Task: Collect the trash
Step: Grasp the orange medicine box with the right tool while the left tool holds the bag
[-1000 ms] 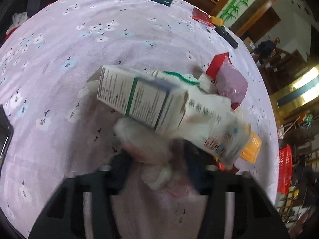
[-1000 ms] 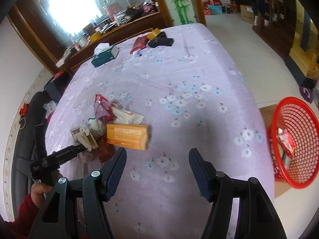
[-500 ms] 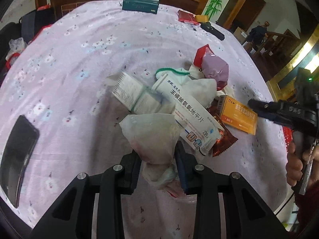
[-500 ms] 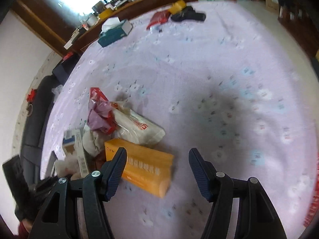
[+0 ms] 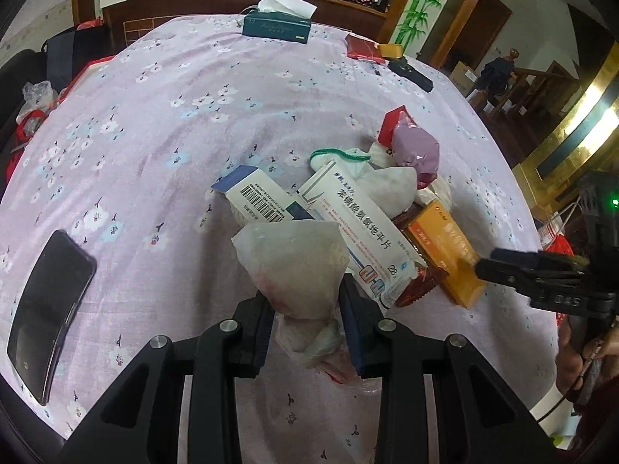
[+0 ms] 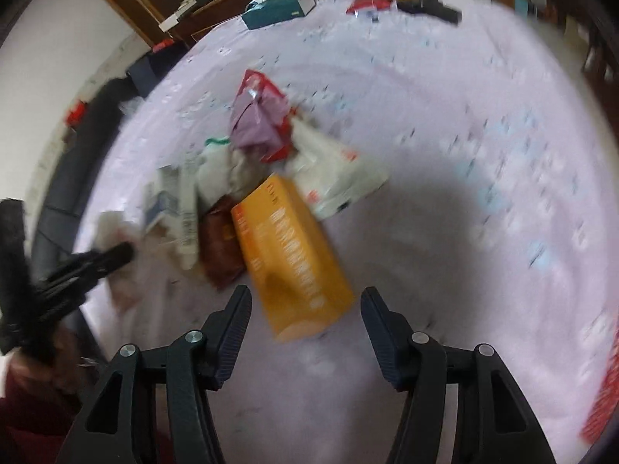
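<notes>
Left wrist view: your left claw (image 5: 307, 319) has clamped the crumpled tissue (image 5: 294, 266) and lifted it; your right claw (image 6: 305, 332), jaws apart, has dropped over the orange box (image 6: 290, 255) beside it.

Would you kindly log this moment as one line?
left gripper: shut on tissue wad | right gripper: open over orange box

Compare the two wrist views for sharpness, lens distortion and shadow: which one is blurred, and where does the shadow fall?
Left wrist view: sharp, print on the white medicine box legible; the fisheye bows the table edges. Right wrist view: motion-blurred throughout, smearing the tablecloth flowers and the orange box; a dark rounded shadow lies on the cloth right of that box.
</notes>
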Motion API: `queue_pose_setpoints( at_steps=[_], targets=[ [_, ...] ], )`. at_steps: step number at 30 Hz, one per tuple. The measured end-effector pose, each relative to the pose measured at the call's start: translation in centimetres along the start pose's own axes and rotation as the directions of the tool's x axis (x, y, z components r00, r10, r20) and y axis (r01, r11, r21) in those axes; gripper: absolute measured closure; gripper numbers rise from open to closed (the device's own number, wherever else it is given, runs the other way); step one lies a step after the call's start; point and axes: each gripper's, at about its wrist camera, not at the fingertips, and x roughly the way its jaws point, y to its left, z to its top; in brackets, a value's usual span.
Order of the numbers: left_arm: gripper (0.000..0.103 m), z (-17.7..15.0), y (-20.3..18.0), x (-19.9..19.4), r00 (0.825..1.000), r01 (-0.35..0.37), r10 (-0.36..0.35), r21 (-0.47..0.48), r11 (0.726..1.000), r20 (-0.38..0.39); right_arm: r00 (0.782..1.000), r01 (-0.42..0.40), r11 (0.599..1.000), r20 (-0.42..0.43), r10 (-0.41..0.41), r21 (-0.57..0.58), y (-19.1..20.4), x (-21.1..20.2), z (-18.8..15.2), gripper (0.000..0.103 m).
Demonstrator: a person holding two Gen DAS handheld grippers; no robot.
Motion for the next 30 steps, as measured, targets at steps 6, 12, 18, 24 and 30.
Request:
queue_pose_setpoints(
  at_steps=[6,12,18,24,30],
  targets=[
    [0.072,-0.4,-0.4,-0.6,1.000,0.012,-0.012,0.020,1.000,0.010,0.997,0.071,0.991,-0.010,-0.072,-0.117,1.8,1.6,0.0,0.039],
    [0.072,-0.5,-1.0,-1.0,1.000,0.022,-0.023,0.046,0.999,0.022,0.988,0.148,0.974,-0.009,-0.152,-0.171,3.2,3.1,-0.4,0.041],
    [0.072,-0.4,-2.8,-1.2,0.999,0.031,-0.036,0.111,0.993,0.038,0.989,0.150,0.983,0.006,-0.151,-0.104,3.0,2.2,-1.3,0.046],
    [0.072,-0.1,-5.7,-1.0,0.996,0.069,-0.077,0.184,0.981,0.038,0.992,0.107,0.993,0.068,-0.110,0.039,1.6,-1.7,-3.7,0.046],
    [0.072,0.3,-9.1,-0.8,0.993,0.103,-0.116,0.262,0.960,0.036,0.987,0.079,0.980,0.125,-0.103,0.182,-0.4,-4.9,-6.1,0.046]
  ],
)
